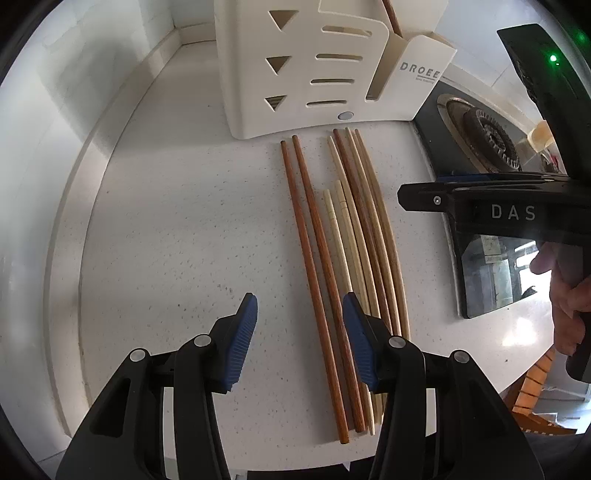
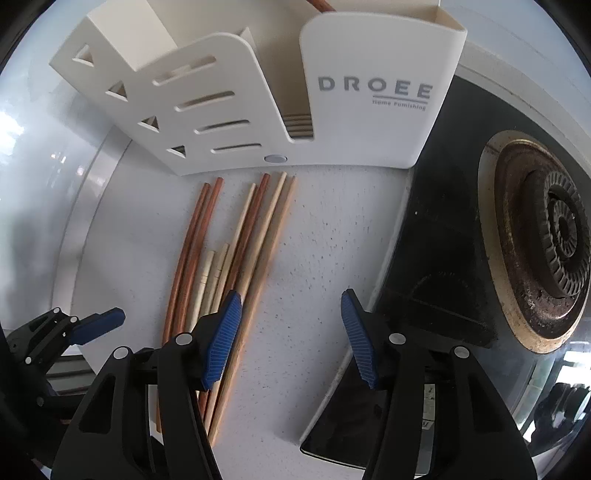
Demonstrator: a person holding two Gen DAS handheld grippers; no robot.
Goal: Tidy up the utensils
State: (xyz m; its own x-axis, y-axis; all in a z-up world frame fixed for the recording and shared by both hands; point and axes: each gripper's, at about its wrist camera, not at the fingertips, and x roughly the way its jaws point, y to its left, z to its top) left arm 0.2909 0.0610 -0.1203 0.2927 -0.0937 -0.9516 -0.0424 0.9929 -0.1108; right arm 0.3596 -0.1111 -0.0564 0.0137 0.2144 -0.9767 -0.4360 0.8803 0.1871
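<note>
Several wooden chopsticks (image 1: 332, 251), dark brown and pale, lie side by side on the white speckled counter, pointing at a cream utensil holder (image 1: 295, 66) marked DROEE. One brown stick (image 1: 391, 14) stands in the holder's right compartment. My left gripper (image 1: 299, 325) is open and empty, low over the near ends of the two dark chopsticks. My right gripper (image 2: 291, 332) is open and empty, just right of the chopsticks (image 2: 240, 251), facing the holder (image 2: 332, 110). The right gripper's body shows at the right in the left wrist view (image 1: 498, 210). The left gripper (image 2: 99, 325) shows at the left edge of the right wrist view.
A black glass gas hob (image 2: 443, 240) with a rusty burner (image 2: 546, 243) lies right of the chopsticks, its edge close to my right finger. A raised white counter rim (image 1: 85, 192) curves along the left. A hand (image 1: 565, 295) holds the right gripper.
</note>
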